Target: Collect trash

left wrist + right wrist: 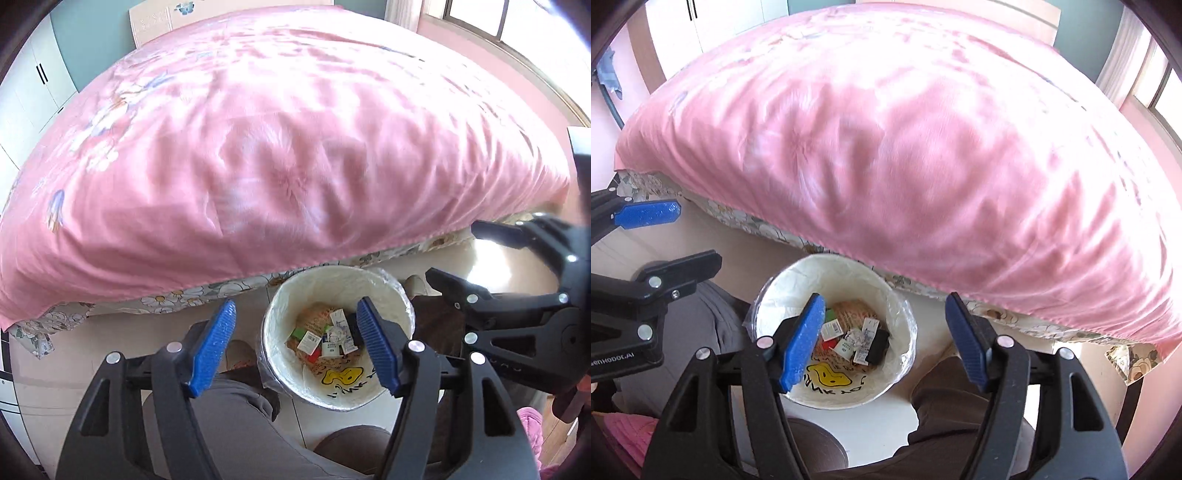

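A white lined trash bin [388, 295] stands on the floor at the foot of the bed, with a yellow cartoon print on its inner wall. Several small packets and paper scraps [328, 338] lie at its bottom. My left gripper [295, 306] hangs high above the bin, open, with nothing between its blue pads. My right gripper [454, 251] shows at the right, also open. In the right wrist view the bin [798, 280] and its trash [857, 336] lie below my right gripper [885, 299], which is open and holds nothing. My left gripper [698, 232] is at the left edge.
A bed with a pink quilt [277, 147] fills the upper half of both views and overhangs the bin's far side. A person's legs in grey trousers [229, 417] stand beside the bin. A white wardrobe [33, 85] is at the left and a window [498, 18] at the right.
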The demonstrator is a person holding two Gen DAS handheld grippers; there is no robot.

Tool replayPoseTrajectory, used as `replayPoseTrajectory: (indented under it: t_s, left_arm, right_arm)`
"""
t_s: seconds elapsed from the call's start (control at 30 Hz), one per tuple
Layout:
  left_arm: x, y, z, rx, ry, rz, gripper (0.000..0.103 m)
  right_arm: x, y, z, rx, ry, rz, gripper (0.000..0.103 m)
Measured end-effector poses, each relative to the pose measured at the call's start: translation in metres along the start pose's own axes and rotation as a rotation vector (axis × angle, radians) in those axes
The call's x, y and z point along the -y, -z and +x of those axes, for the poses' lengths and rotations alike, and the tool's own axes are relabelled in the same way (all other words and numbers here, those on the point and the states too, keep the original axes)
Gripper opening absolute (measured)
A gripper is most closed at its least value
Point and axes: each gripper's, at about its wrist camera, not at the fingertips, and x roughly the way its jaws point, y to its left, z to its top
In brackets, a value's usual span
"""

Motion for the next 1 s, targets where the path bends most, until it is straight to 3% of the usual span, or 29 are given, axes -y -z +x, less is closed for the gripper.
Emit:
replayPoseTrajectory:
  t_s: [0.2,0.37,0.77,0.93,1.0]
  left_arm:
    - [-0.002,-0.007,-0.069,0.147,0.0,-0.017,0.079]
    - [0.007,-0.002,-0.11,0.222,-0.023,-0.003,0.09]
    - [0.022,0.033,-0.164,0.331,-0.102,0.051,0.095]
    - [0.032,0.048,-0.175,0.36,-0.109,0.07,0.096]
    - [0.037,0.055,-0.177,0.37,-0.119,0.082,0.096]
  right_arm:
    - [0.001,-0.013,-0.078,0.14,0.003,0.004,0.081]
    - [-0.01,-0.003,-0.125,0.21,0.039,-0.045,0.085]
    - [-0.023,0.051,-0.174,0.236,-0.026,-0.023,0.086]
    - [-0.026,0.068,-0.191,0.273,0.002,0.018,0.086]
    - [-0.026,0.075,-0.199,0.307,0.051,0.05,0.086]
